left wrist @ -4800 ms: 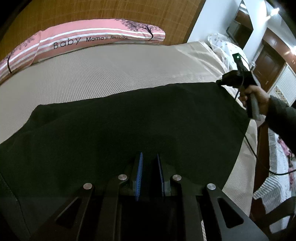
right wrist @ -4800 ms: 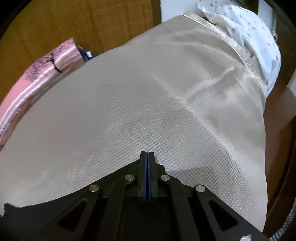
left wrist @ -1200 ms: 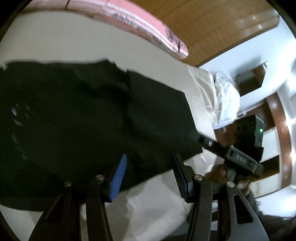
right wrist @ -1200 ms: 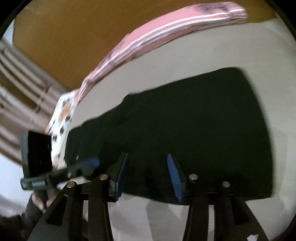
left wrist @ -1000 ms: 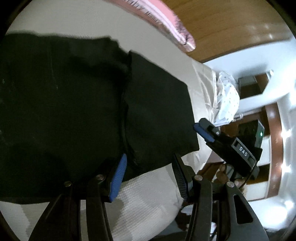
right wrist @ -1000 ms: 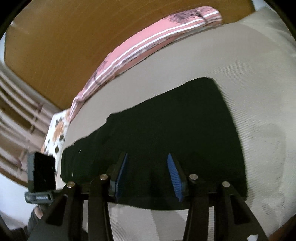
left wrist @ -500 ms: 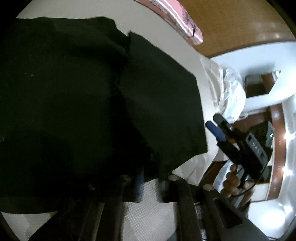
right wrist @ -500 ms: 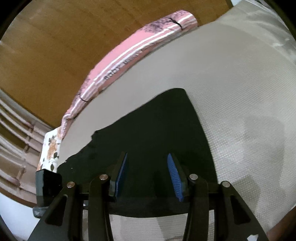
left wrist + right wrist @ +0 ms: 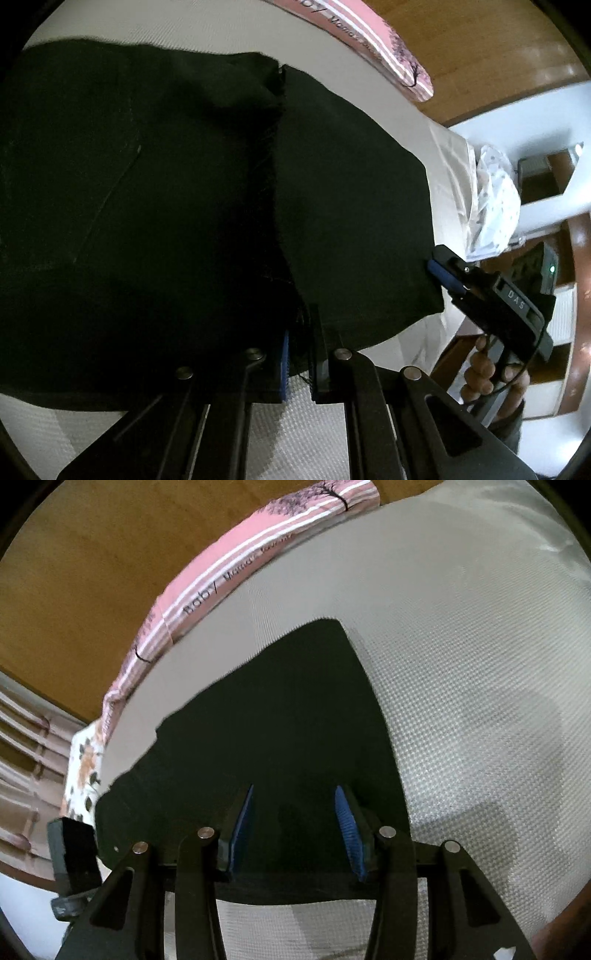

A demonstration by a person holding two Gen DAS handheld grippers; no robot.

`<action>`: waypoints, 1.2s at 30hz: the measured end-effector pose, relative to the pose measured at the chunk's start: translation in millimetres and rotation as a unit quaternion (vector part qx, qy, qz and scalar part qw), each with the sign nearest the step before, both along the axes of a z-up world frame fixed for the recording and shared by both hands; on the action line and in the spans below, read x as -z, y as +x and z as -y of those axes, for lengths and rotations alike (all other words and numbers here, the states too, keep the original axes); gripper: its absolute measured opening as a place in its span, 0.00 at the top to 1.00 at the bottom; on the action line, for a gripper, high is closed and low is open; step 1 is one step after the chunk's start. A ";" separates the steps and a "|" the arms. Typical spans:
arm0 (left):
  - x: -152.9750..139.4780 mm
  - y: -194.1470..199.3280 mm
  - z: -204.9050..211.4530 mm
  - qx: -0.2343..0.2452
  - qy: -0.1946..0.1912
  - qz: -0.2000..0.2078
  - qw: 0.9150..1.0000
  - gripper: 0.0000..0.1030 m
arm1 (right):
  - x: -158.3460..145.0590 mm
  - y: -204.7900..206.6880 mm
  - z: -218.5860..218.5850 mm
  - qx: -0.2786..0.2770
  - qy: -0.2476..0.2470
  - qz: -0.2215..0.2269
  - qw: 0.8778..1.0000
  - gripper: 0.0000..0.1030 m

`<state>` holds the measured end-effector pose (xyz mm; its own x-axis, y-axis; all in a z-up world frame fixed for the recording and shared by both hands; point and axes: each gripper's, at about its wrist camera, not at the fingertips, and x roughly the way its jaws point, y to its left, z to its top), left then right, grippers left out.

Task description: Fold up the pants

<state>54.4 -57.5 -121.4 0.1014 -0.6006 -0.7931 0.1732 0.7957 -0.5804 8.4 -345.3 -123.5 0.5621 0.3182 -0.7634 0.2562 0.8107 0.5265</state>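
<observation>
Two grippers: we hold one in each hand, both at the near edge of the pants (image 9: 332, 206).
Change, left: a second ago our left gripper (image 9: 300, 360) stood wide apart over the hem; now its blue-padded fingers (image 9: 283, 363) are pinched on the near edge of the dark cloth.
Change, right: our right gripper (image 9: 295, 827) was spread a second ago and is spread now, its fingers apart over the fabric and gripping nothing; it has moved closer to the outer end of the pants.
Pants: black, matte woven cloth, lying flat on the bed (image 9: 461, 664), one layer overlapping another along a frayed seam running away from us.
Bed surface: pale beige, with a fine waffle-like weave.
Pillow (image 9: 236, 565): long, pink with white stripes and printed lettering, at the far edge against a wooden headboard (image 9: 92, 572).
Right hand (image 9: 491, 373): seen in the left view, wrapped round the right gripper's handle.
</observation>
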 end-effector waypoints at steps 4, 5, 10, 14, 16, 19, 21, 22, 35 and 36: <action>-5.4 -2.8 3.7 0.013 0.018 0.018 1.000 0.86 | 5.7 0.3 -0.9 0.002 -0.001 -0.011 1.000 0.59; -7.0 -3.8 3.5 0.013 0.019 0.023 0.999 0.82 | 6.2 0.1 -0.9 0.002 -0.001 -0.012 1.000 0.59; -28.4 -8.7 -13.9 -0.003 0.051 0.084 0.995 0.70 | 2.3 -0.3 -7.9 -0.006 -0.022 -0.012 1.000 0.57; -46.7 -18.6 -57.6 -0.062 0.060 0.124 0.988 0.57 | 0.8 4.7 -23.0 -0.029 -0.035 -0.014 0.999 0.57; -49.6 -25.2 -84.3 -0.099 0.053 0.123 0.986 0.57 | 2.1 9.3 -32.3 -0.041 -0.038 -0.017 0.998 0.57; -49.2 -40.1 -131.4 -0.167 0.045 0.112 0.979 0.57 | 3.0 18.6 -49.7 -0.061 -0.039 -0.018 0.997 0.57; -46.4 -51.3 -158.3 -0.208 0.038 0.102 0.972 0.57 | 2.9 23.1 -60.3 -0.073 -0.041 -0.018 0.996 0.57; -44.5 -57.0 -171.0 -0.227 0.032 0.098 0.968 0.57 | 2.9 25.8 -66.0 -0.080 -0.041 -0.018 0.996 0.57; 8.3 -81.5 -251.1 -0.396 -0.072 0.010 0.915 0.55 | 2.8 38.8 -120.6 -0.139 -0.025 -0.021 0.990 0.54; 9.4 -80.3 -252.6 -0.400 -0.076 0.013 0.913 0.55 | 2.7 39.2 -124.5 -0.142 -0.027 -0.021 0.989 0.54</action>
